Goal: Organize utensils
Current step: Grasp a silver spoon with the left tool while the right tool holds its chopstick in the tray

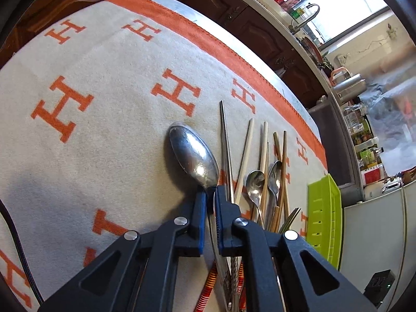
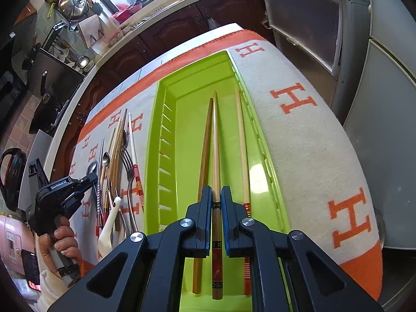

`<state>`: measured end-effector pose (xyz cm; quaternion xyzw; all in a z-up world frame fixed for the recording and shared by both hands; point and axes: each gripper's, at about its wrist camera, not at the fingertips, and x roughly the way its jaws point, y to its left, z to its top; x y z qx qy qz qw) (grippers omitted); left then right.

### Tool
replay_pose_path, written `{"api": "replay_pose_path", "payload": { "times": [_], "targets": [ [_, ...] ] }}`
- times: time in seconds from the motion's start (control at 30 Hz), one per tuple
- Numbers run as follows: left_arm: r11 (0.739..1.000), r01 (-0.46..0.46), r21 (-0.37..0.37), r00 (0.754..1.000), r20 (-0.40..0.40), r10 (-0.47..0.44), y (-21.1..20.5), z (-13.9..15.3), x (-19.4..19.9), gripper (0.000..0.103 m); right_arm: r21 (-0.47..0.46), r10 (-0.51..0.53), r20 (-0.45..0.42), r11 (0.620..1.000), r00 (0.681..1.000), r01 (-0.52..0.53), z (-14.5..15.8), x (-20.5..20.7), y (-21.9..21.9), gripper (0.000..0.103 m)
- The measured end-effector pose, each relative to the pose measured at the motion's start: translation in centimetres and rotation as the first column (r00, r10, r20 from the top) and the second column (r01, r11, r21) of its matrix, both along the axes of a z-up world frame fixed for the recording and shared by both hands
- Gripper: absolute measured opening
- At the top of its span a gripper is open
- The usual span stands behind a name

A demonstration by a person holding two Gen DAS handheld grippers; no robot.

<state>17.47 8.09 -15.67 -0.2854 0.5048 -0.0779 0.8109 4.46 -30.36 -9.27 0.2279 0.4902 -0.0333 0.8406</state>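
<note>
My left gripper (image 1: 211, 195) is shut on the neck of a large steel spoon (image 1: 193, 156), whose bowl lies on the H-patterned cloth ahead of the fingers. In the right wrist view that left gripper (image 2: 89, 178) sits at the left end of the utensil pile (image 2: 117, 161), with a hand (image 2: 59, 241) on its grip. My right gripper (image 2: 216, 192) is shut on a bamboo chopstick (image 2: 215, 143) with a red decorated handle, low inside the green tray (image 2: 192, 91). A brown chopstick (image 2: 205, 150) and a pale one with a red-striped end (image 2: 241, 143) lie beside it in the tray.
Right of the big spoon lie a metal chopstick (image 1: 225, 143), pale chopsticks (image 1: 247, 150), two small spoons (image 1: 256, 182) and a fork. A white ceramic spoon (image 2: 109, 223) lies near the front. The green tray (image 1: 322, 213) stands right of the pile. Kitchen counters surround the table.
</note>
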Motion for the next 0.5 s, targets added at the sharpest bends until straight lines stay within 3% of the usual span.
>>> {"api": "replay_pose_path", "payload": {
  "times": [0.07, 0.2, 0.5],
  "targets": [
    [0.999, -0.004, 0.048, 1.000, -0.001, 0.004, -0.4, 0.5, -0.2, 0.004, -0.001, 0.000, 0.005, 1.000, 1.000, 0.000, 0.1, 0.0, 0.2, 0.007],
    [0.999, 0.000, 0.052, 1.000, 0.027, -0.002, 0.2, 2.2, -0.8, 0.003, 0.003, -0.008, 0.010, 1.000, 1.000, 0.008, 0.2, 0.0, 0.2, 0.007],
    [0.995, -0.027, 0.091, 0.982, 0.190, 0.010, 1.9, 7.7, -3.0, 0.001, 0.021, -0.019, 0.018, 1.000, 1.000, 0.019, 0.2, -0.1, 0.4, 0.007]
  ]
}}
